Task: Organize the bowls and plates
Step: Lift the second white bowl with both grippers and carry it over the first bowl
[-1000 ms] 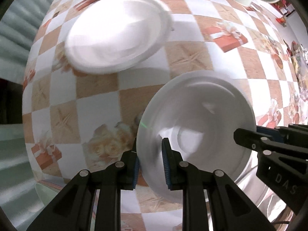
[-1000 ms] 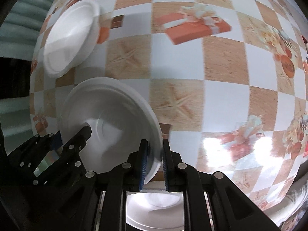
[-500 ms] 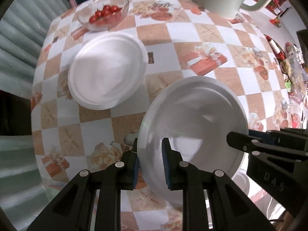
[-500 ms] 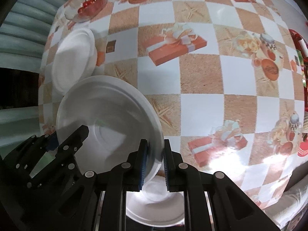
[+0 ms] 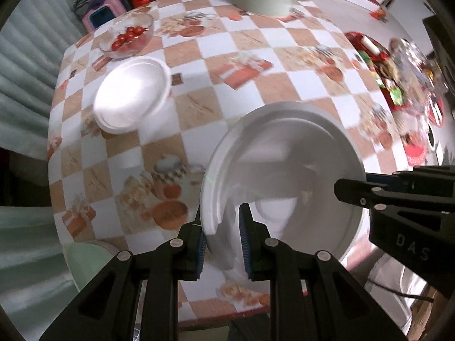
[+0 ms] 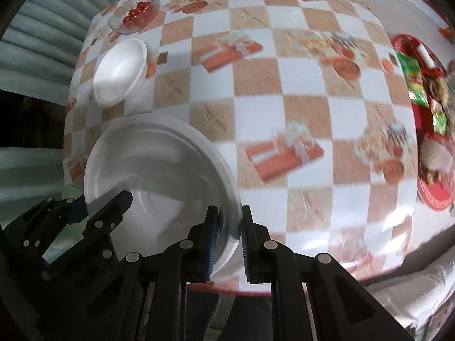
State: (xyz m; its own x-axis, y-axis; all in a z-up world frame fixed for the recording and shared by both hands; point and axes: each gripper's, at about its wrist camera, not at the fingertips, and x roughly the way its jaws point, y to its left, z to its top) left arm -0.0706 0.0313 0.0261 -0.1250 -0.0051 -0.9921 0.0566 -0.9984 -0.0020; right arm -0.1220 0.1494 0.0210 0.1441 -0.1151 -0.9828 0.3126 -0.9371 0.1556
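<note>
White foam plate (image 5: 287,170) was clamped at opposite rims by left claw (image 5: 221,236) and right claw (image 6: 229,244); uneven pull could crack it.

My left gripper (image 5: 222,241): matte black plastic linkage arms fanning from bottom centre of frame, round silver screws at the joints, blue ribbed pads on the inner faces of the fingers (image 5: 245,244). My right gripper (image 6: 229,244): same black build, silver screw heads, blue ribbed pads. In the left wrist view its body sits at the right edge, black, with raised letters "DAS", small silver screws, thin dark cable below.
</note>
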